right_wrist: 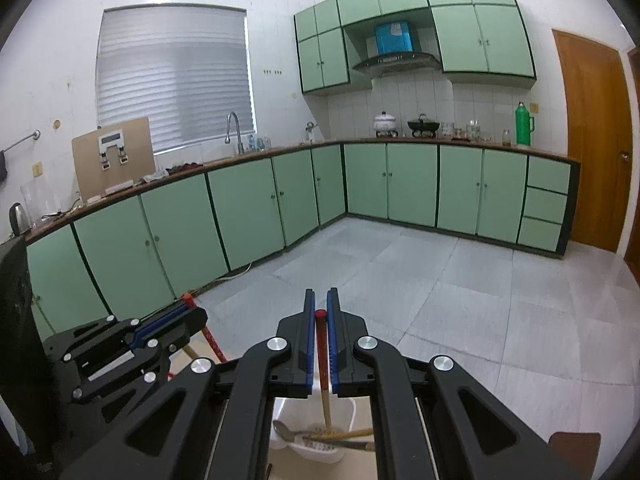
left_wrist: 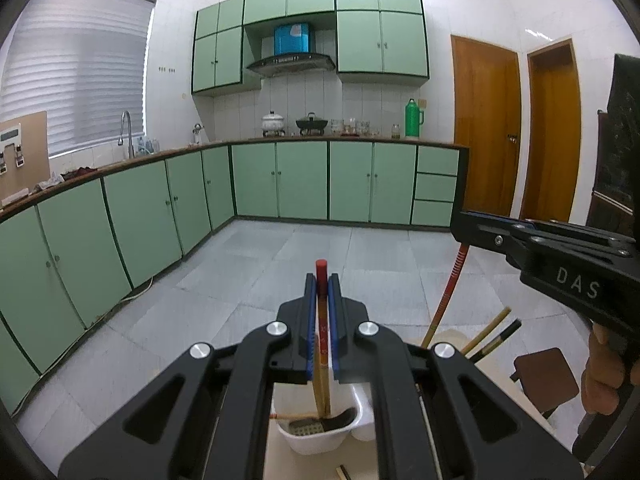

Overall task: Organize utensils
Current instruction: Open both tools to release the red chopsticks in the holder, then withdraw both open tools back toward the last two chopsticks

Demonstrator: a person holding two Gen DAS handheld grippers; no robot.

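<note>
Below, a white utensil holder sits on a pale tabletop. Each hand-held gripper, left and right, clamps a red-tipped chopstick standing over it. Green cabinets and grey floor tiles surround.

- My left gripper was black, with blue pads.
- The chopstick it pinched showed a red top over a tan shaft with small red marks.
- My right gripper matched it, black and blue, clamped on a red-topped chopstick.
- The bin below was white.
- The far cabinets were pale green with dark green edging.
- The thermos was bright green.
- The doors on the right were orange-brown.
- The floor was light grey tile.
</note>
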